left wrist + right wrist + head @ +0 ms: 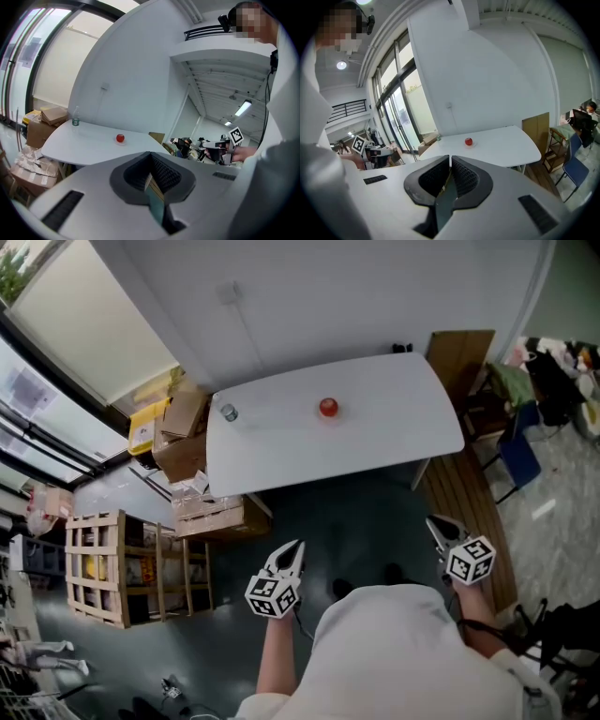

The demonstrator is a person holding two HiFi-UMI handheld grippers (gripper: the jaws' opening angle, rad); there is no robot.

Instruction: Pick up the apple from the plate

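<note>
We are holding the left gripper (292,551) near us, jaws pressed together on nothing; far off, the apple (328,408) is sitting on its plate (120,142) mid-table (394,418); the right gripper (439,526) is likewise pressed together, empty; we are judging this the approach, next needing us closer and one gripper spread.

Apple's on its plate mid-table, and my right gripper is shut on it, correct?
Not quite. The right gripper is shut, but on nothing, well short of the table; the apple sits untouched on its plate mid-table. The right gripper view shows it.
</note>
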